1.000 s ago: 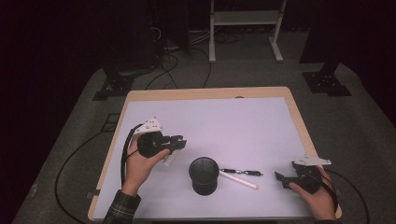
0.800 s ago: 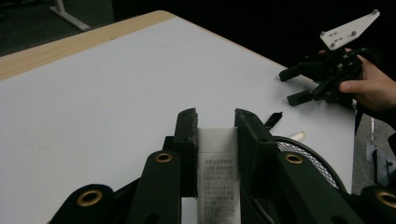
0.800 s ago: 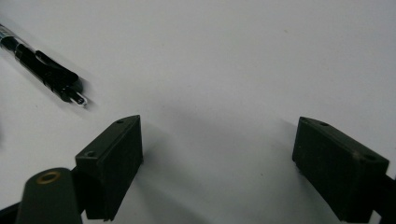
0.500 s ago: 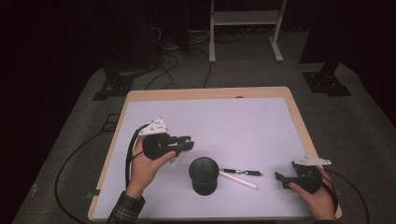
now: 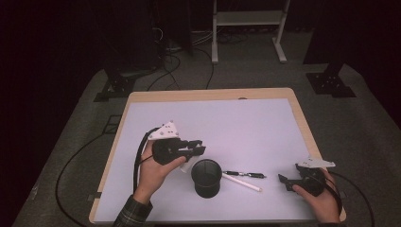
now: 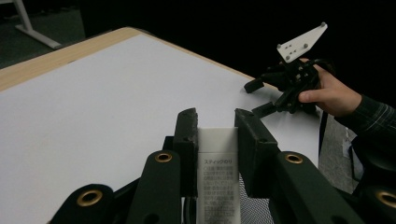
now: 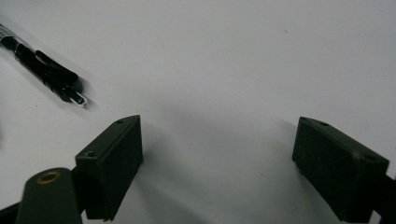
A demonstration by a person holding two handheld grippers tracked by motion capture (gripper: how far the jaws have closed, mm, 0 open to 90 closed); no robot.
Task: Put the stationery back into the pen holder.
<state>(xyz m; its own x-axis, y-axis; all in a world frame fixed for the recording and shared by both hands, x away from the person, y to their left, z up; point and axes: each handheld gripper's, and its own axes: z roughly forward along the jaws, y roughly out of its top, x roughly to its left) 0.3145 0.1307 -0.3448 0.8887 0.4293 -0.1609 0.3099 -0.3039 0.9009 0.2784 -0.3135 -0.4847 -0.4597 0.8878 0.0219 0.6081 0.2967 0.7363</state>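
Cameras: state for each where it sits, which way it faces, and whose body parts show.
High view: above the near edge, facing down on the table; both forearms, left gripper.
Left gripper view: along jaws clamping a glue stick; far hand shows.
Right gripper view: down past open jaws; black pen.
Shared: right gripper.

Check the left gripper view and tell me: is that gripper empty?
No, the left gripper is clamped on a white glue stick with printed text, held between its two black jaws.
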